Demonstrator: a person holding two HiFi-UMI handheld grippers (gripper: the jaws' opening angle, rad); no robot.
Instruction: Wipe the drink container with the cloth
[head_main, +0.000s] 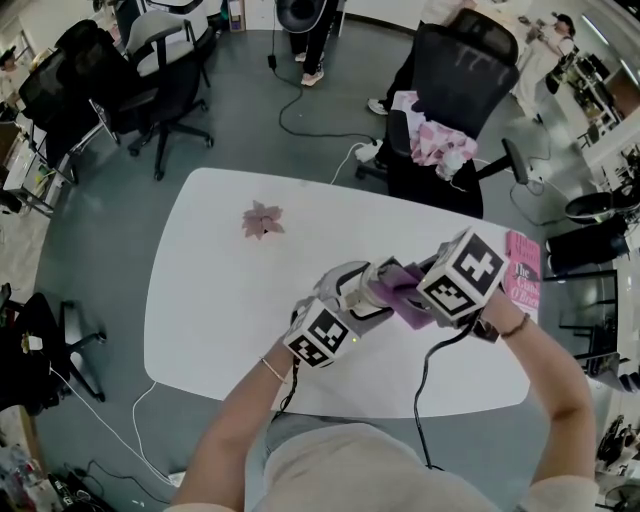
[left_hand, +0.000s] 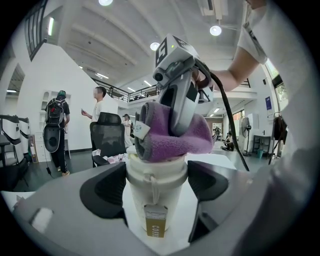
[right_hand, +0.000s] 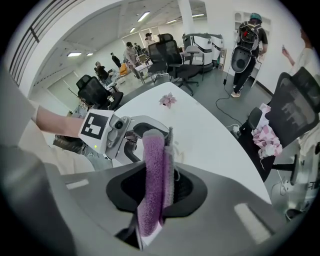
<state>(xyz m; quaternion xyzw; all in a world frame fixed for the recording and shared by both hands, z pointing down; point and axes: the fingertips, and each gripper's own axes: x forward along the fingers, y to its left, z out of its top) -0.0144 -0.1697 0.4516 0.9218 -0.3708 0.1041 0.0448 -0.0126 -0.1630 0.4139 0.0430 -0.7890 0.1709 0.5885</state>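
Observation:
A white lidded drink cup (left_hand: 156, 197) with a small coffee tag stands upright between the jaws of my left gripper (left_hand: 156, 187), which is shut on it. A purple cloth (left_hand: 172, 137) rests on the cup's lid, pressed there by my right gripper (left_hand: 179, 107). In the right gripper view the cloth (right_hand: 152, 172) is folded and clamped in my right gripper (right_hand: 156, 186), and the cup is hidden behind it. In the head view both grippers meet over the table's near right part, the cloth (head_main: 393, 288) between my left gripper (head_main: 352, 290) and my right gripper (head_main: 412, 300).
On the white table (head_main: 220, 300) a small pink flower-like piece (head_main: 263, 219) lies at the far middle. A pink book (head_main: 523, 268) lies at the right edge. A black office chair (head_main: 450, 80) with pink cloth on it stands behind the table.

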